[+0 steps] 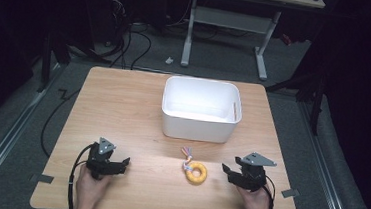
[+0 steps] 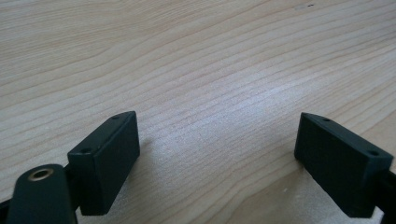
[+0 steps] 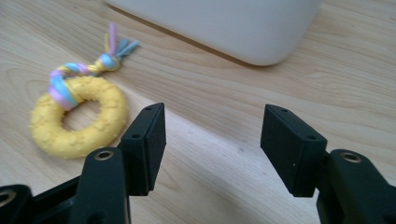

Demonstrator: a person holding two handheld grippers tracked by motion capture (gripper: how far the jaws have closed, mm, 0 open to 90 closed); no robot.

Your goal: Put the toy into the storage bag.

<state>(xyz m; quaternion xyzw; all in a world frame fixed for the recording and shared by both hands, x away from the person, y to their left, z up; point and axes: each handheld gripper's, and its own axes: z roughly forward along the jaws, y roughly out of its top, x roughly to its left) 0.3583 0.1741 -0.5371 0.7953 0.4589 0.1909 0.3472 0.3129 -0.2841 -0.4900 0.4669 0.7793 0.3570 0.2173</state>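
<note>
High view shows both grippers low over the near edge of the wooden table, the left gripper with its jaws spread over bare wood, gripping nothing. The right gripper is likewise spread and empty; a yellow ring toy with a braided pastel cord lies just beside its left jaw. Beyond both stands a white bin.

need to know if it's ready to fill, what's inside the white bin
The white bin looks empty: its far wall and part of its floor show bare in the high view. The near wall hides the floor strip just behind it.
</note>
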